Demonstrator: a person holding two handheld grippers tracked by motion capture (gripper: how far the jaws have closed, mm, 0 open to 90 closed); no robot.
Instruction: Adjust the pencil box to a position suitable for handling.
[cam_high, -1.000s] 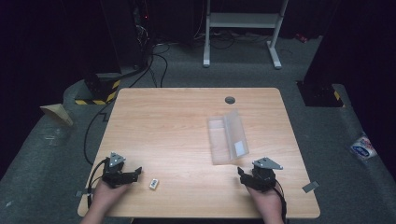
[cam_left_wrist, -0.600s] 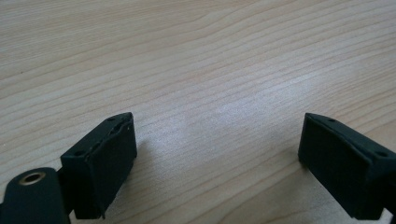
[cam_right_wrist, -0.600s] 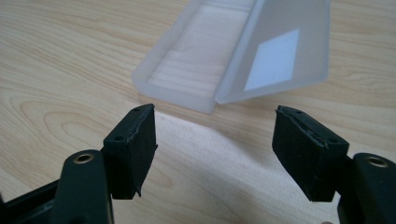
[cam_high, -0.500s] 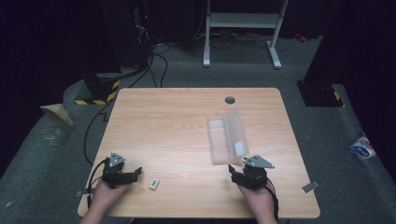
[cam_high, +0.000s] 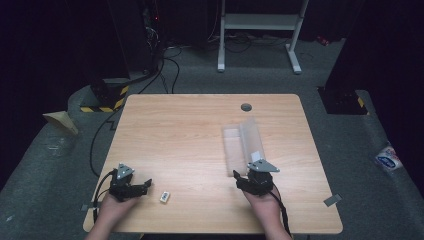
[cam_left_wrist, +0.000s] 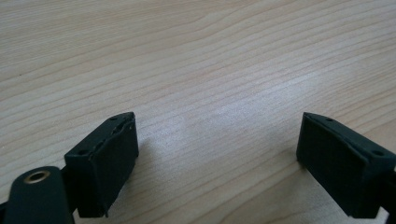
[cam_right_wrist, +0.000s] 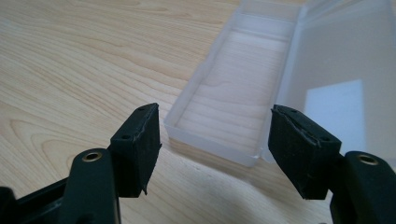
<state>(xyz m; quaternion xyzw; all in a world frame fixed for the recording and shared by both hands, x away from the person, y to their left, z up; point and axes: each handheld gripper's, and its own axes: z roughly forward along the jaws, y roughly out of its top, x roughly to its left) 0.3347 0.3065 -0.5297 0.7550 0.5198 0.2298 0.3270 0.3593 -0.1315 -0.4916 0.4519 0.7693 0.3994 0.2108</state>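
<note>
A clear plastic box (cam_high: 235, 145) lies open on the wooden table (cam_high: 190, 130), its lid (cam_high: 252, 137) standing up on the right side. In the right gripper view the box's tray (cam_right_wrist: 233, 107) is empty and the lid (cam_right_wrist: 341, 70) carries a white label. My right gripper (cam_high: 246, 173) sits just short of the box's near end. Its jaws have just been closing, with nothing between them (cam_right_wrist: 215, 114). My left gripper (cam_high: 147, 184) rests at the front left, open over bare wood (cam_left_wrist: 217, 126). A small white piece (cam_high: 164, 197) lies just to its right.
A round grey grommet (cam_high: 246, 106) sits near the table's far edge. Cables (cam_high: 100, 145) trail on the floor at the left, and a white metal stand (cam_high: 260, 30) is beyond the table. Litter lies on the floor at the right (cam_high: 389, 159).
My right hand has moved left and slightly forward, from the front right corner to the near end of the box. The left hand has stayed put.
</note>
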